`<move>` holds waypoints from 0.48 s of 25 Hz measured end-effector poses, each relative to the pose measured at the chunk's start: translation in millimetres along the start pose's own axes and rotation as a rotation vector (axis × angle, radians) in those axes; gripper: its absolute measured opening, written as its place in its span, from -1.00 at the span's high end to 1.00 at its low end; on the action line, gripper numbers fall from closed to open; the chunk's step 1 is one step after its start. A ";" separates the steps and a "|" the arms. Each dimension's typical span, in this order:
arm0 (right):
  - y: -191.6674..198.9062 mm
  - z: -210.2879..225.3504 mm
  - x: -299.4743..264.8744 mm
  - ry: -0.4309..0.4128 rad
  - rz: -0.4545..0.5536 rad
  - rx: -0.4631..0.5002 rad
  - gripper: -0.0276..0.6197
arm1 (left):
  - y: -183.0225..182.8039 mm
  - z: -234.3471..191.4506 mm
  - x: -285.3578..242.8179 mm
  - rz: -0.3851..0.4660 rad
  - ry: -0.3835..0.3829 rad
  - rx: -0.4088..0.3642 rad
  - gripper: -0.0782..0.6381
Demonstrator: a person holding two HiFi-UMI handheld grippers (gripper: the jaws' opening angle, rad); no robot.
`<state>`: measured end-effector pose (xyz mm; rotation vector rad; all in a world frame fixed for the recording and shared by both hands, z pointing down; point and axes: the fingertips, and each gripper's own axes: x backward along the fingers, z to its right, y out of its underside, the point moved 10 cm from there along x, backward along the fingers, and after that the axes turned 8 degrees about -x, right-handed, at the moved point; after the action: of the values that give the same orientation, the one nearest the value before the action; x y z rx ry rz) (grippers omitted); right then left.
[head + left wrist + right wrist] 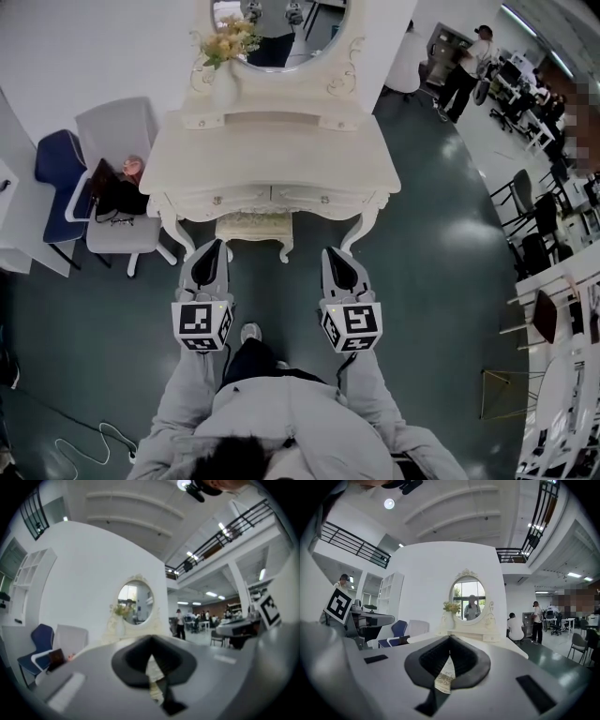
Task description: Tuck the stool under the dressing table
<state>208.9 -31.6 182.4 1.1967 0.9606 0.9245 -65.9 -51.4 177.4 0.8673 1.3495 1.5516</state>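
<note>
The cream dressing table (272,159) with an oval mirror (281,28) stands against the white wall ahead. The cream stool (255,228) sits under the table's front edge, its front part still showing between the table legs. My left gripper (212,251) hangs just left of the stool and my right gripper (336,259) just right of it, both in front of the table and apart from the stool. Both are shut with nothing in them. In the left gripper view the shut jaws (151,643) point level at the table; in the right gripper view the jaws (450,640) do too, with patterned cushion (444,679) below them.
A vase of flowers (228,39) stands on the table's left. A white chair (117,131) carrying a dark bag (112,192) and a blue chair (56,164) stand to the left. Desks and chairs (553,281) line the right side, and a person (466,70) stands at back right.
</note>
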 end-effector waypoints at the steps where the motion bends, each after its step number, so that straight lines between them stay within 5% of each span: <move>1: -2.8 0.3 5.3 0.001 0.014 -0.003 0.91 | -4.4 1.4 3.3 0.008 -0.006 0.004 0.76; 12: -19.1 6.9 50.4 0.032 0.085 -0.013 0.91 | -29.9 21.8 33.0 0.064 -0.065 0.000 0.76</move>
<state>233.1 11.0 159.1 1.2226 0.9333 1.0187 -53.2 -12.0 150.2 0.9608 1.2870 1.5585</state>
